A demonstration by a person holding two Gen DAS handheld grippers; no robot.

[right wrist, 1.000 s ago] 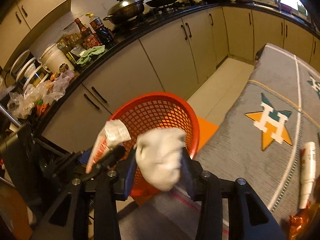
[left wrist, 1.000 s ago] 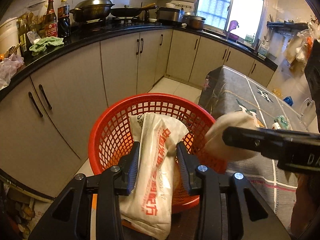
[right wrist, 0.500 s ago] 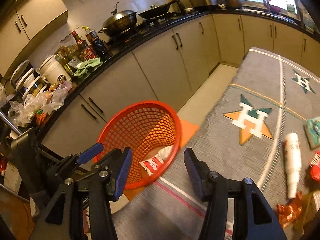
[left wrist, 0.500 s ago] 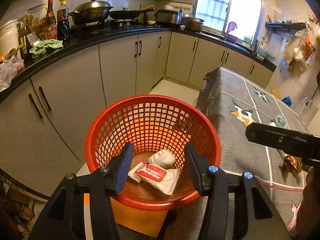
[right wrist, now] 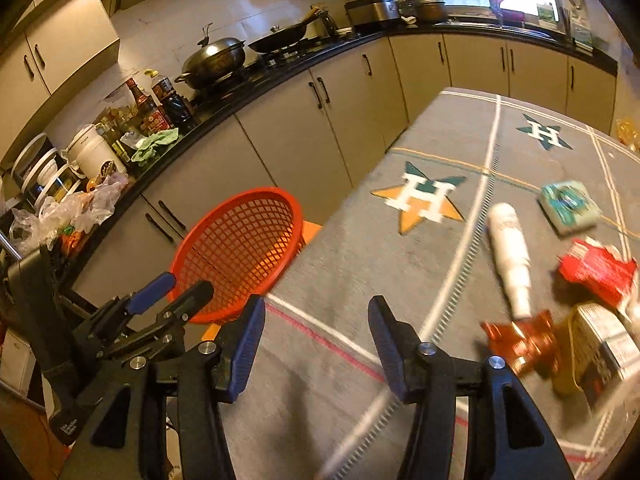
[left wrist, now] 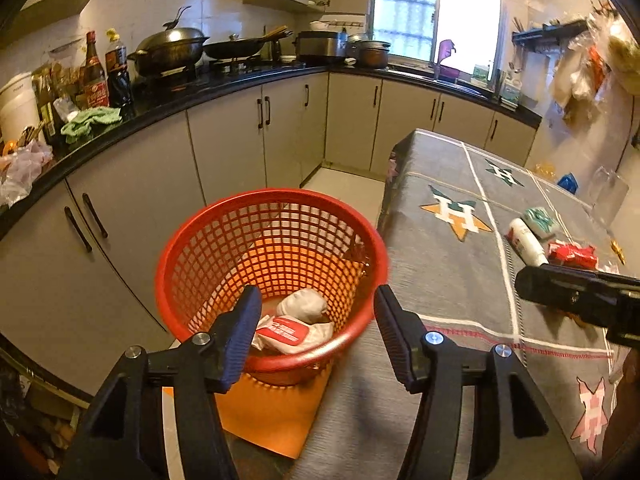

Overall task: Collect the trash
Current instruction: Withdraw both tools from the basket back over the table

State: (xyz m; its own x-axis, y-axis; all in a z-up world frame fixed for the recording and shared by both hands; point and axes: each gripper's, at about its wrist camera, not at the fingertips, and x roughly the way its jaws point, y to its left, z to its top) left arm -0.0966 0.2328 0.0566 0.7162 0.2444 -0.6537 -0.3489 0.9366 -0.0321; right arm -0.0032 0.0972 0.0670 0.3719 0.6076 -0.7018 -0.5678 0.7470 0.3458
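Ahead of me, beige cabinets (left wrist: pixel 224 148) with dark handles run under a black countertop (left wrist: pixel 172 100) along two walls. White tiles (left wrist: pixel 160 4) cover the wall above. A bright window (left wrist: pixel 436 8) lights the far corner. A pale tiled floor (left wrist: pixel 348 188) lies between the cabinets and the grey-clothed surface (left wrist: pixel 440 280).

The desk (right wrist: pixel 360 280) wears a grey cloth with star emblems and white lines. On it lie a white bottle (right wrist: pixel 510 248), a teal packet (right wrist: pixel 570 206), a red wrapper (right wrist: pixel 598 270), an orange wrapper (right wrist: pixel 520 340) and a carton (right wrist: pixel 600 344), clustered near one another. Beside the desk, the red basket (left wrist: pixel 224 240) sits on an orange stool (left wrist: pixel 272 416).
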